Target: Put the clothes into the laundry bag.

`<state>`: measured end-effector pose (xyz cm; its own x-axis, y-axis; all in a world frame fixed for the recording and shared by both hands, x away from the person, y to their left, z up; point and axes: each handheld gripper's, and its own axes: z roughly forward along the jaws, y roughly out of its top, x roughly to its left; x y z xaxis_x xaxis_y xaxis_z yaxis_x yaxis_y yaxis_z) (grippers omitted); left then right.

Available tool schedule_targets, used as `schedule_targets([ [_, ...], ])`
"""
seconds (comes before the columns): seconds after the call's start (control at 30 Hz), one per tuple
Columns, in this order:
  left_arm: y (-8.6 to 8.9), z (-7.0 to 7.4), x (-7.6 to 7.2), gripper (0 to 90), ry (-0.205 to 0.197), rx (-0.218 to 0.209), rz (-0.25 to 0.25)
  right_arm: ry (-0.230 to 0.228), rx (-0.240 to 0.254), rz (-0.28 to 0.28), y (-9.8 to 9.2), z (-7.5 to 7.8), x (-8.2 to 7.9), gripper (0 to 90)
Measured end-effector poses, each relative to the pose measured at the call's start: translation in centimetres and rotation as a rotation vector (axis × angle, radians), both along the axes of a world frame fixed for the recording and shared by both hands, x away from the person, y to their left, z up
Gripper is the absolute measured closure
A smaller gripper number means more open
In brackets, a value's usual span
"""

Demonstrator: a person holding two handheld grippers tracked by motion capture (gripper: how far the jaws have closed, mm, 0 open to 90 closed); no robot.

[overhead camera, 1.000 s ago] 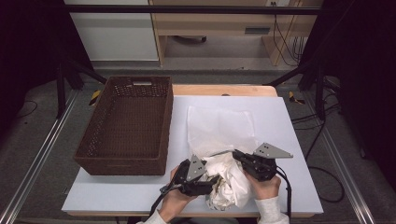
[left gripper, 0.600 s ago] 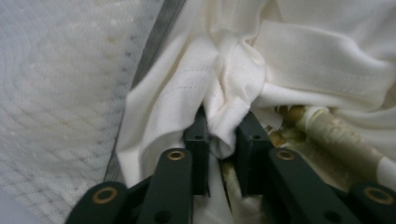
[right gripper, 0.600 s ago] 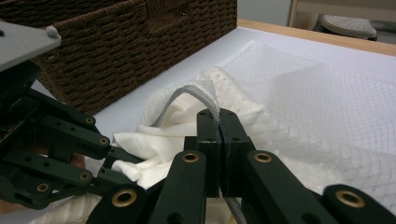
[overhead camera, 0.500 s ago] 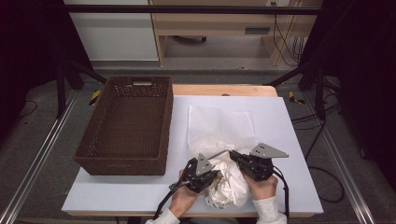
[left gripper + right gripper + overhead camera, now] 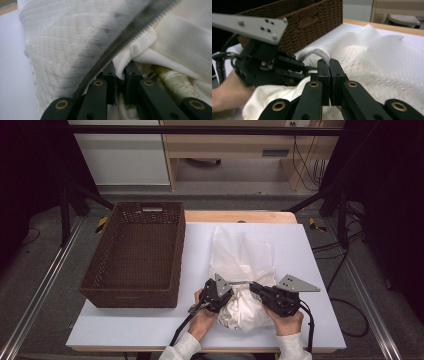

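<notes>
A white mesh laundry bag point(image 5: 242, 251) lies flat on the table, its open end toward the person. A bunched cream cloth point(image 5: 245, 314) sits at that opening. My left gripper point(image 5: 231, 291) comes in from the left; its jaws have just been closing and now pinch a fold of the cream cloth point(image 5: 160, 50) beside the bag's grey zipper point(image 5: 130, 35). My left gripper point(image 5: 119, 72) shows the fold squeezed between its pads. My right gripper point(image 5: 329, 63) is shut on the bag's white edge band point(image 5: 320, 53), lifting the mesh point(image 5: 374, 57). In the high view my right gripper point(image 5: 253, 288) faces the left one.
A brown wicker basket point(image 5: 135, 292) stands on the left half of the white table top point(image 5: 320, 245); its wall point(image 5: 312, 20) rises behind the left gripper. The person's hands and cables are at the near table edge.
My left gripper moved right, into the cloth bundle, and closed on a fold of it. The right gripper kept its hold on the bag's edge and stayed in place.
</notes>
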<state>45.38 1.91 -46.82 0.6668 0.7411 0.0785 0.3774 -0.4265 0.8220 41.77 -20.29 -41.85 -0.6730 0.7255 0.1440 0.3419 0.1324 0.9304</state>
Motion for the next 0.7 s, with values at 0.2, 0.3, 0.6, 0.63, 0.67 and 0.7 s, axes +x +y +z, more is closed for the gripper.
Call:
schedule_targets([
  [0.2, 3.1, 2.6, -2.4, 52.4, 0.002, -0.112, -0.092, 0.019, -0.036, -0.015, 0.4, -0.7, 0.4, 88.9],
  [0.3, 4.6, 3.6, -4.8, 39.0, 0.001, -0.087, -0.146, 0.014, -0.042, -0.023, 0.5, -0.6, 0.3, 88.8],
  [0.6, 3.5, 1.7, -7.2, 28.0, 0.044, -0.044, -0.216, 0.009, -0.06, -0.03, 1.0, -0.8, 0.5, 88.8],
  [0.63, 3.1, 1.4, -7.1, 27.6, 0.056, -0.045, -0.23, 0.01, -0.06, -0.03, 1.1, -0.8, 0.5, 88.8],
  [0.67, 2.5, 1.0, -6.9, 26.4, 0.068, -0.034, -0.244, 0.016, -0.06, -0.031, 1.2, -0.9, 0.6, 88.8],
  [0.7, 2.0, 0.7, -6.6, 25.6, 0.07, -0.033, -0.25, 0.018, -0.065, -0.03, 1.3, -1.1, 0.7, 88.8],
])
